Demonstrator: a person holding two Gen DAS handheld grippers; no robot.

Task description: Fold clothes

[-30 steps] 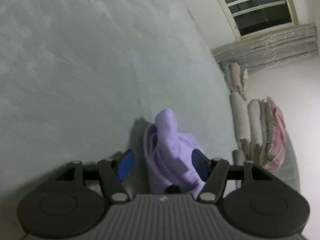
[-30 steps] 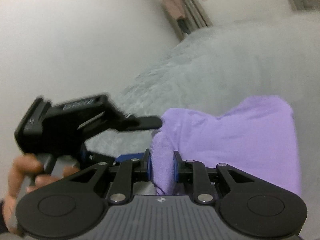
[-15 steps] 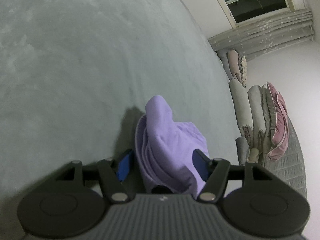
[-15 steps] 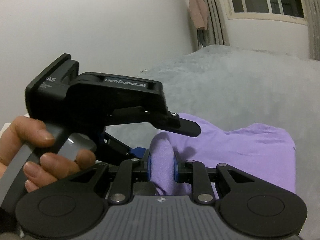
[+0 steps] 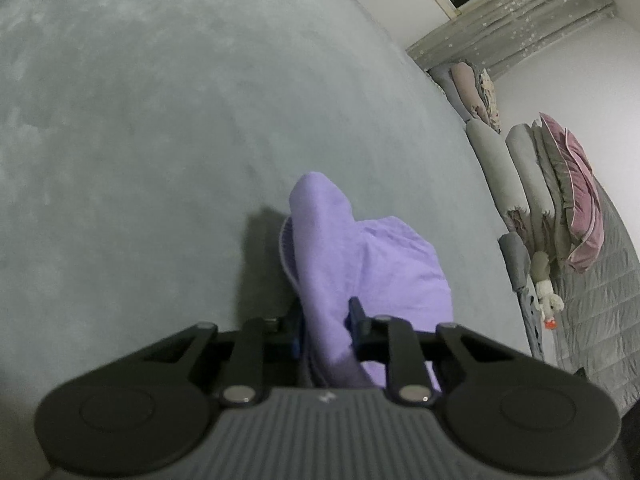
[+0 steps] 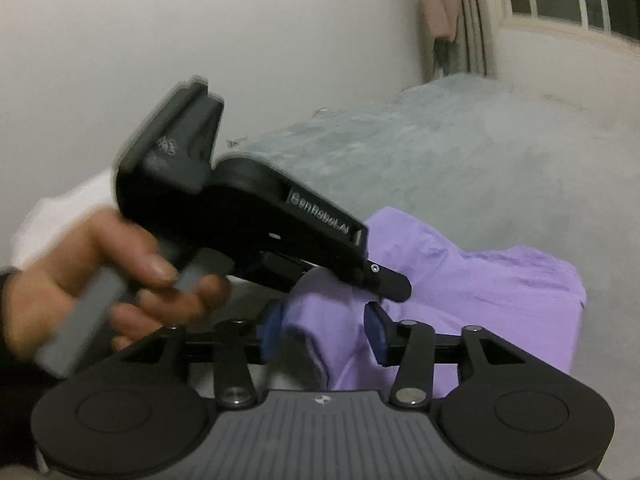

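Left wrist view first: the left gripper (image 5: 326, 334) has a bunched ridge of the purple garment (image 5: 360, 264) right between its jaws, and they're closing on it at this moment. The fabric already fills the narrow gap and looks pinched. From there the cloth runs straight ahead of the fingers, rising to a rounded peak, so its long axis pretty much lines up with where the tool points. It sits on the grey bedspread (image 5: 140, 120), nearer the right-hand edge, where a row of pillows (image 5: 540, 184) stands against the wall.

Over on the right wrist view, the person's left hand (image 6: 120, 276) squeezes the handle at the left of the frame, and that tool reaches in over the same fold. The right gripper (image 6: 324, 332) is letting go: its jaws are opening, with the fold still standing between the blue pads (image 6: 374, 334). There's a visible gap on the right-hand side, so I'd call it loose. The rest of the garment spreads away flat to the right of that gripper.

My read is it's a handover of that corner, so the left hand is the one that carries the next move, probably pulling along the ridge.
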